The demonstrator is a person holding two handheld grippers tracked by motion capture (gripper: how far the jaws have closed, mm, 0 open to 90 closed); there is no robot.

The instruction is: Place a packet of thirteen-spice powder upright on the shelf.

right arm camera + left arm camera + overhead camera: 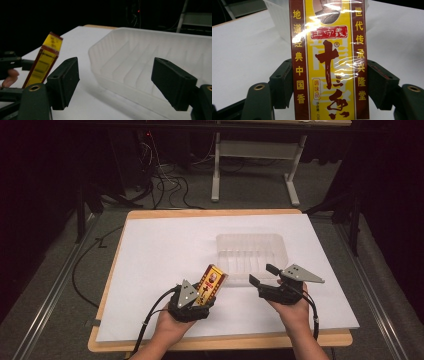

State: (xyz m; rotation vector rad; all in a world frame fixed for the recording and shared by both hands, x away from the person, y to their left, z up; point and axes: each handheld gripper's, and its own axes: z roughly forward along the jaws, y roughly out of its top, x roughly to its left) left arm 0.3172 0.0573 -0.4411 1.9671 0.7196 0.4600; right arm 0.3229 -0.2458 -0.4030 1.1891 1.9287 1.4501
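Left claw (329, 82): clamped on spice box (211, 282), tilted just beside tray (252, 251), ready for loading | Right claw (263, 275): jaws apart, empty, at tray's near rim, likely to steady it.

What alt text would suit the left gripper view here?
The left gripper is clamped on a tall yellow and dark-red box printed with Chinese characters, its two black jaws pressing the long sides. Behind it lie a white table sheet and part of a translucent plastic tray.
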